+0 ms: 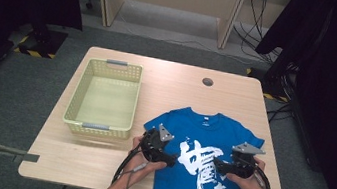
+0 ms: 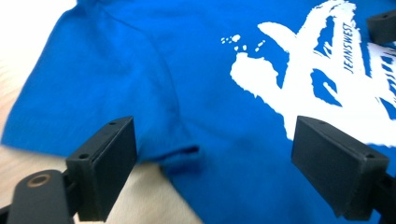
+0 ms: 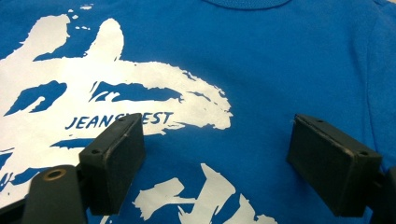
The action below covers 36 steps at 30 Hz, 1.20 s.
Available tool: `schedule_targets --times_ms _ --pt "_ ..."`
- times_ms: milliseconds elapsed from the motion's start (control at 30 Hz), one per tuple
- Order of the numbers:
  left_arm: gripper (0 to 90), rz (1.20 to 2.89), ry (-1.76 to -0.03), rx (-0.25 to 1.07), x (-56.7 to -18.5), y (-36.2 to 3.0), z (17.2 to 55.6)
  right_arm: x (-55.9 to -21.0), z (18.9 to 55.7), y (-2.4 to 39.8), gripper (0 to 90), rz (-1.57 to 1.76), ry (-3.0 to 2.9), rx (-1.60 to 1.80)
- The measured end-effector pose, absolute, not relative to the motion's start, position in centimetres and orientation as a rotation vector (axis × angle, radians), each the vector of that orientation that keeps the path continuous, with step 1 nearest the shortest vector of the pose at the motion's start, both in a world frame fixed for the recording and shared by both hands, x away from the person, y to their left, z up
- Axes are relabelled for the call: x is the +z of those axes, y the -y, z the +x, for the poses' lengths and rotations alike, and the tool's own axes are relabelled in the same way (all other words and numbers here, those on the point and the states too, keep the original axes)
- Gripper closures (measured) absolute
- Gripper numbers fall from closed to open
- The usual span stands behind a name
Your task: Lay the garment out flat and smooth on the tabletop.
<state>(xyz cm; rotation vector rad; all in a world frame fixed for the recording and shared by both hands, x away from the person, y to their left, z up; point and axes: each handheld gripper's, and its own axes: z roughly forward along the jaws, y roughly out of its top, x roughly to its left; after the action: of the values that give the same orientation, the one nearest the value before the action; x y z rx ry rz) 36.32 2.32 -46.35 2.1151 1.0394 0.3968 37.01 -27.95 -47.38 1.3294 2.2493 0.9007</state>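
1. Blue T-shirt (image 1: 207,161) lies flat, front up, on the near right part of the wooden counter (image 1: 96,157); collar points away from the person, hem hangs at the near edge.
2. Left tongs (image 1: 173,160) hover over the shirt's left side, near the sleeve and armpit seam. The left gripper view shows the jaws standing wide apart, nothing between them, pads clear of the cloth.
3. Right tongs (image 1: 219,167) hover over the printed chest. Jaws are likewise wide, holding nothing.
4. Judgement: the step in hand looks like picking grip points for a fold. Neither pad presses on fabric yet.
5. To do it well: lower each pair of tongs until one jaw slides under a single layer at an edge or seam, not mid-panel where cloth bunches. Take matching points on both sides so the fold line runs straight. Close fully before lifting.
6. Shirt appearance: saturated blue knit, large white brush-stroke characters (image 3: 116,93) across the chest, small "JEANSWEST" lettering inside the print. Short sleeves spread out; slight wrinkle at the left sleeve hem (image 2: 180,154).
7. Pale green perforated basket (image 1: 99,129) stands left of the shirt, apart from it.
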Motion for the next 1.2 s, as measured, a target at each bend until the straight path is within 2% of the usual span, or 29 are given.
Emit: schedule_targets --times_ms 667,900,1200 --pt "12.2 2.143 -1.026 0.41 -47.8 -5.6 33.0 -47.2 37.0 27.8 16.7 1.343 -2.264 0.887" --pt "12.1 2.128 -1.055 0.436 -47.8 -7.3 32.4 -46.1 36.2 26.8 15.7 1.315 -2.284 0.888" --pt "11.1 2.109 -1.081 0.447 -48.2 -9.1 31.7 -46.5 34.5 25.0 15.4 1.255 -2.373 0.838"
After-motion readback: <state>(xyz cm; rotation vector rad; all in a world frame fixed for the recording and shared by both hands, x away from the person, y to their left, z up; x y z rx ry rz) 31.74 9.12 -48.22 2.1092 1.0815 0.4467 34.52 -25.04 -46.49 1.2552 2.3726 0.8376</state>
